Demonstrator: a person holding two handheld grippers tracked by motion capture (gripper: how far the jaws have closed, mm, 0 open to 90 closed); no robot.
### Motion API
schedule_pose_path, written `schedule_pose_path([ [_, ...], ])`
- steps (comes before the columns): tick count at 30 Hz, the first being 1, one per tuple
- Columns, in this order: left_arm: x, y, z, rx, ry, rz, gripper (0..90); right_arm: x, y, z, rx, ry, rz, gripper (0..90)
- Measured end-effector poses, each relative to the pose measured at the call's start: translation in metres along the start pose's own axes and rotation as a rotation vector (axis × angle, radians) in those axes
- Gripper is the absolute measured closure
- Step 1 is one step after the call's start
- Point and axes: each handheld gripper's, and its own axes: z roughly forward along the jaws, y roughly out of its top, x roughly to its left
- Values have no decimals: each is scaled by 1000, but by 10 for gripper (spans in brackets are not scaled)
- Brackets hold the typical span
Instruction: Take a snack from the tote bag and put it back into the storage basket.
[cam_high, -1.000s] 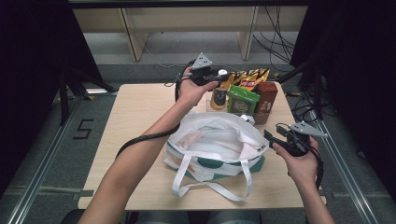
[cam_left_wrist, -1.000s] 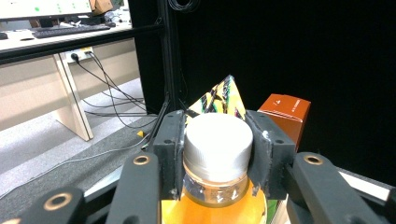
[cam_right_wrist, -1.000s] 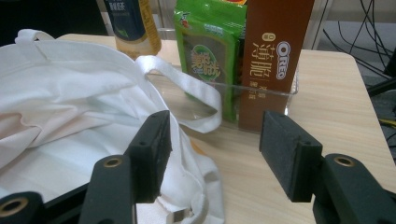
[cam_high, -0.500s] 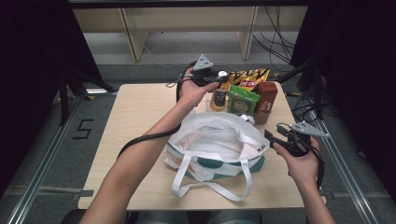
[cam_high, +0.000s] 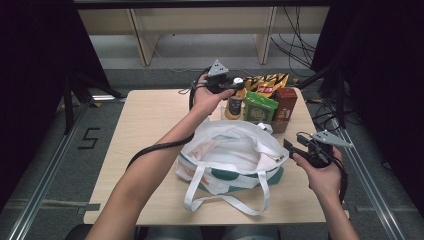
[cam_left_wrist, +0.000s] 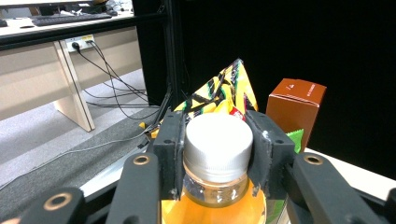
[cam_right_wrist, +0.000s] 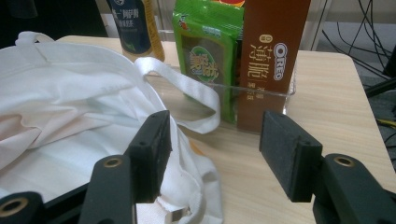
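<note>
Orange drink bottle (cam_left_wrist: 216, 205): our left tool (cam_left_wrist: 215, 149) clamps its white cap (cam_left_wrist: 218, 142); our right tool (cam_right_wrist: 212, 154) stands open, empty, beside the white bag (cam_high: 227, 152).

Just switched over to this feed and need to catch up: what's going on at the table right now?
A person is packing groceries into a white tote bag lying open on the table. The left gripper is clamped on the white cap of an orange drink bottle at the far edge, beside a green snack packet and a brown Oreo box. The right gripper is open at the bag's rim, one jaw over the fabric.
</note>
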Motion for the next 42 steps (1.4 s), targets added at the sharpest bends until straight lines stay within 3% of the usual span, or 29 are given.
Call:
schedule_pose_path([
  [9, 0, -6, 5, 14, -1, -6, 591, 0, -1, 0, 11, -2, 12, 441],
  [14, 1, -9, 6, 23, 2, -9, 590, -1, -1, 1, 0, -6, -8, 441],
  [15, 2, -9, 6, 29, 3, -7, 591, -3, -1, 1, -4, -5, -38, 441],
  [16, 2, -10, 6, 30, 5, -7, 591, 0, -1, 1, -2, -7, -7, 441],
  [19, 3, -12, 6, 35, 6, -11, 591, 0, -1, 1, 10, 5, 13, 440],
  [21, 3, -13, 6, 40, 8, -12, 591, -1, -2, 1, 2, 4, -11, 440],
  [22, 3, -13, 6, 42, 8, -14, 591, 1, -1, 1, 11, 2, 13, 440],
  [25, 3, -15, 6, 47, 10, -12, 591, -1, -1, 1, 7, 4, -20, 440],
  [31, 3, -18, 7, 60, 10, -8, 591, -2, -1, 2, 8, 15, -31, 440],
  [36, 3, -20, 7, 63, 10, -11, 590, -1, -1, 2, 3, 5, -24, 440],
  [37, 3, -20, 7, 64, 9, -11, 591, 2, -1, 1, 13, -2, 12, 440],
  [39, 3, -21, 7, 68, 9, -11, 591, 0, -1, 2, 6, 3, -13, 440],
  [41, 2, -21, 7, 70, 9, -11, 591, 1, -2, 1, 15, 8, 2, 440],
  [42, 2, -21, 7, 70, 10, -10, 590, -1, -1, 2, 4, 11, -22, 440],
])
